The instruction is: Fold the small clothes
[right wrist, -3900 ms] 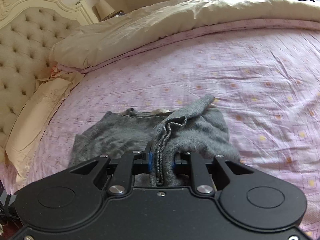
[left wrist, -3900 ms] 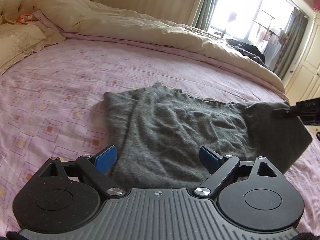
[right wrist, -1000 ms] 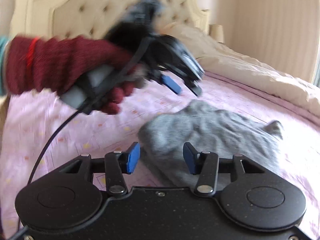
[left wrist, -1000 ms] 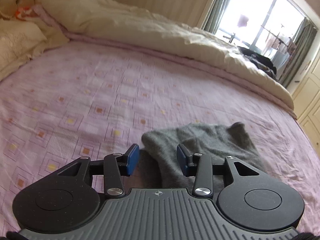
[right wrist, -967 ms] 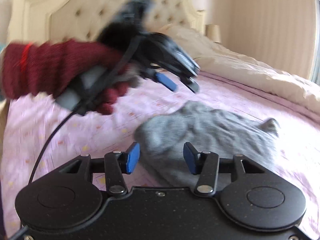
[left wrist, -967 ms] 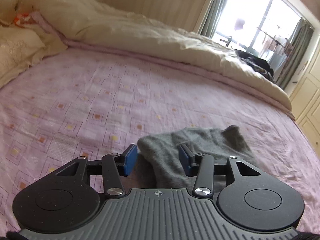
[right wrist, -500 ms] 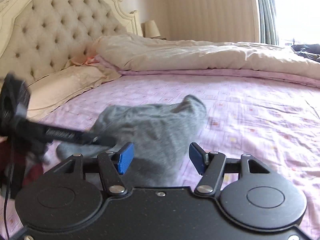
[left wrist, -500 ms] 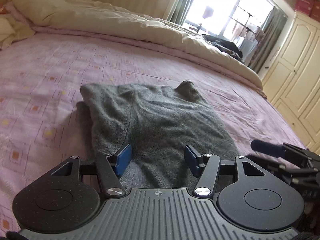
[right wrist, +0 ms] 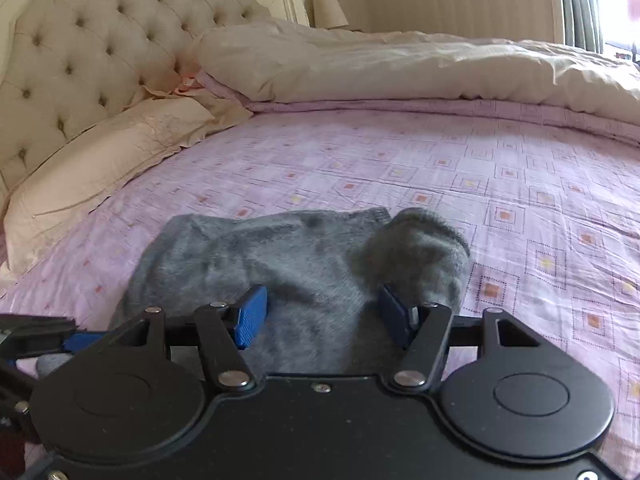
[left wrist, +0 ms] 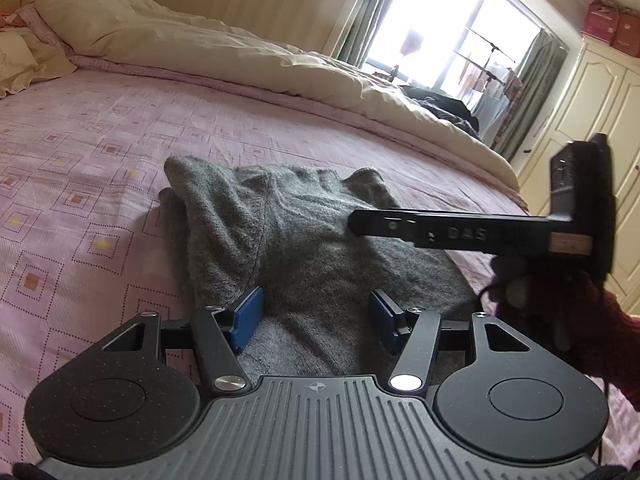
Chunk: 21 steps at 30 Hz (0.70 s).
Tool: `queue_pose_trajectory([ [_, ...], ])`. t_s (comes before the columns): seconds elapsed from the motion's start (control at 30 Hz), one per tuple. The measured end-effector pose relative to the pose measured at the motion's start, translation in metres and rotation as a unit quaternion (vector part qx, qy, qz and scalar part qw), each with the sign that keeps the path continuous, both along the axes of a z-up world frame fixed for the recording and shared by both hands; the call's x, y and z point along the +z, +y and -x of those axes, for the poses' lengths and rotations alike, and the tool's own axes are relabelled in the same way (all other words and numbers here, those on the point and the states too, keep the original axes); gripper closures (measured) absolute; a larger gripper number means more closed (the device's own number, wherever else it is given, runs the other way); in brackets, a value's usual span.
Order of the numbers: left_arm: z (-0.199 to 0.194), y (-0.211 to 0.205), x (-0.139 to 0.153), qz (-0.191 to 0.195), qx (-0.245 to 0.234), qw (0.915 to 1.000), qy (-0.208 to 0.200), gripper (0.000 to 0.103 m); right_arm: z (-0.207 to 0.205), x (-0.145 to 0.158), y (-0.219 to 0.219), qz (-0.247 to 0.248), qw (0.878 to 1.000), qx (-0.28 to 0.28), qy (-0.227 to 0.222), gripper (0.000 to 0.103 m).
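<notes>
A: Since both tools sit over the cloth with nothing pinched, the risk is all in the next grab. Left to right: the left gripper (left wrist: 316, 314), black with blue pads, has its fingers released, jaws apart, the near edge of the grey knitted garment (left wrist: 304, 240) lying between them, pads not pressing. Jaws have just been opening.

B: Where's the garment?

A: Folded in a thick wad on the pink patterned bedsheet (left wrist: 80, 160), near the bed's close edge. There's a raised seam ridge just beside the left pad.

B: Risk there?

A: My guess: closing on that ridge grabs only the top layer, so the fold peels apart when lifted.

B: Right side?

A: The right gripper (right wrist: 322, 316), same build, is also released, jaws spread over the wool, nothing clamped; they've just been opening too. A loose rounded flap (right wrist: 416, 248) bulges beside its right pad.

B: So?

A: It could snag the flap and drag the stack crooked. Also the right tool's arm crosses the left wrist view; the two could knock together.
</notes>
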<state>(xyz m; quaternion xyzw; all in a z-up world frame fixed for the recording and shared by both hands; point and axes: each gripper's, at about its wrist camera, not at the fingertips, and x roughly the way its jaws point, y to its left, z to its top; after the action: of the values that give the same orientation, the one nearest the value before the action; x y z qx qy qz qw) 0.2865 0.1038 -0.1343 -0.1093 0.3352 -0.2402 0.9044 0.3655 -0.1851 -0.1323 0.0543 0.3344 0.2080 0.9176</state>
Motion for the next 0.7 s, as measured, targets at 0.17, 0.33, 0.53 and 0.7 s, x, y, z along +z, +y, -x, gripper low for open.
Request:
queue_pose_trajectory([
  [0.17,-0.003,0.002,0.001,0.009,0.007,0.9999,0.008,0.047,-0.013,0.008,-0.019,0.006,0.998,-0.058,0.001,0.037],
  [0.33,-0.007,0.01,0.016,0.023,0.017,0.9993,0.026,0.046,0.023,0.029,-0.049,-0.064,0.996,-0.055,-0.018,0.024],
  [0.53,-0.008,0.04,0.028,0.054,0.079,0.9939,0.054,0.028,0.059,0.016,-0.076,-0.134,0.99,-0.043,0.026,0.024],
  [0.7,-0.001,0.054,0.01,0.073,0.09,0.9876,0.106,0.028,0.062,-0.006,-0.081,-0.178,0.981,-0.044,0.066,0.024],
])
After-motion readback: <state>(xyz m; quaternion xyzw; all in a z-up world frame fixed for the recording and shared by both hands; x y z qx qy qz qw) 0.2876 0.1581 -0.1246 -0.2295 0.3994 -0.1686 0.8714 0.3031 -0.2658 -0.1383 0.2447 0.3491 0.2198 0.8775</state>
